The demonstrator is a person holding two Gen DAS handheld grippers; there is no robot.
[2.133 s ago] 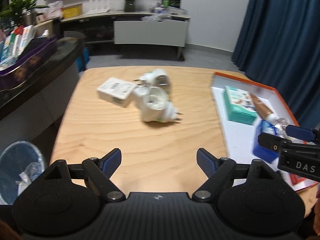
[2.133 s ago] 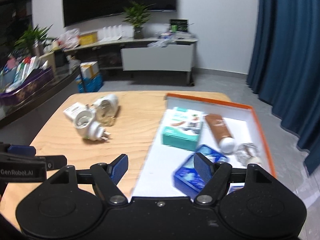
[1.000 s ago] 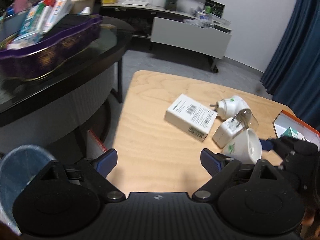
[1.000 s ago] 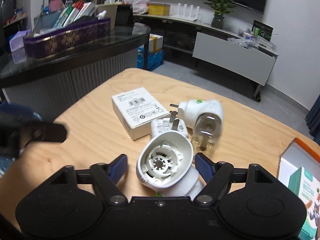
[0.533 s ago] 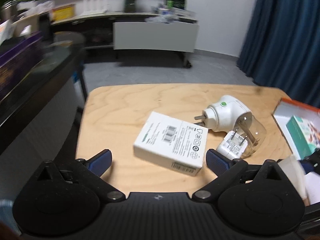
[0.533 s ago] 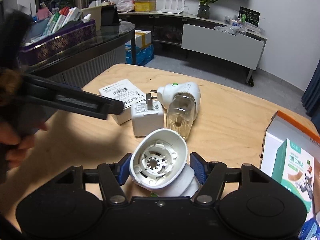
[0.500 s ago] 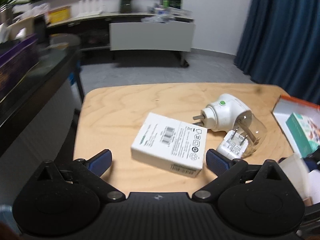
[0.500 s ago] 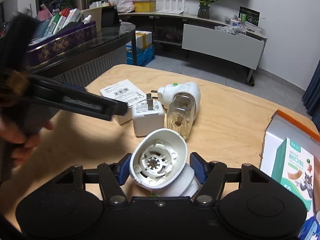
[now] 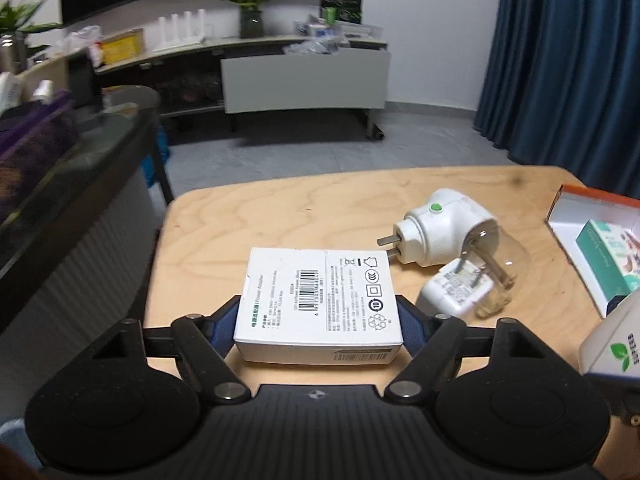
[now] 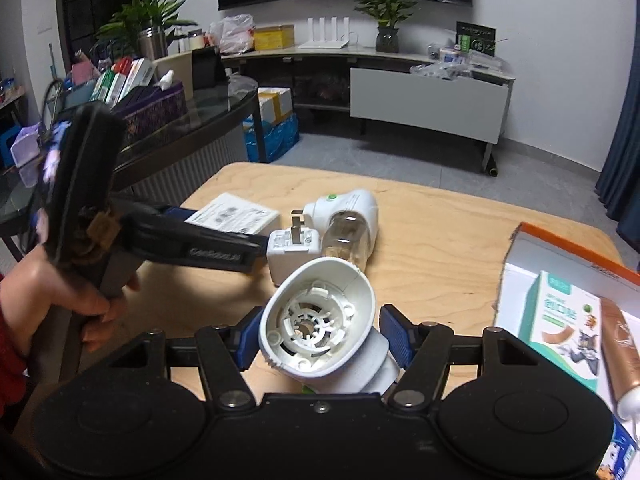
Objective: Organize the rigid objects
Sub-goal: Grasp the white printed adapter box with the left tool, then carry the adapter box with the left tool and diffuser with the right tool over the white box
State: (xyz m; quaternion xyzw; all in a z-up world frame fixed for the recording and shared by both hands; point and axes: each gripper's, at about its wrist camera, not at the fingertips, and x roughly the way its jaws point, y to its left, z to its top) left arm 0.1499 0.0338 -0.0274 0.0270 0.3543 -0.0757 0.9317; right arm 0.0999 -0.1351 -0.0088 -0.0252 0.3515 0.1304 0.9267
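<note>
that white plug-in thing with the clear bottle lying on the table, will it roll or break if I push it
The plug-in vaporizer lies on its side with a rounded clear bottle, so it may roll a bit; its prongs and the charger leaning against it should limit that. The bottle looks thin-walled, possibly fragile. It probably feels light.

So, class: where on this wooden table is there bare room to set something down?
Bare wood lies along the wooden table's far edge, behind the white cardboard box, and between the white plug-in vaporiser and the orange-rimmed tray. Around the small white charger it is crowded.
</note>
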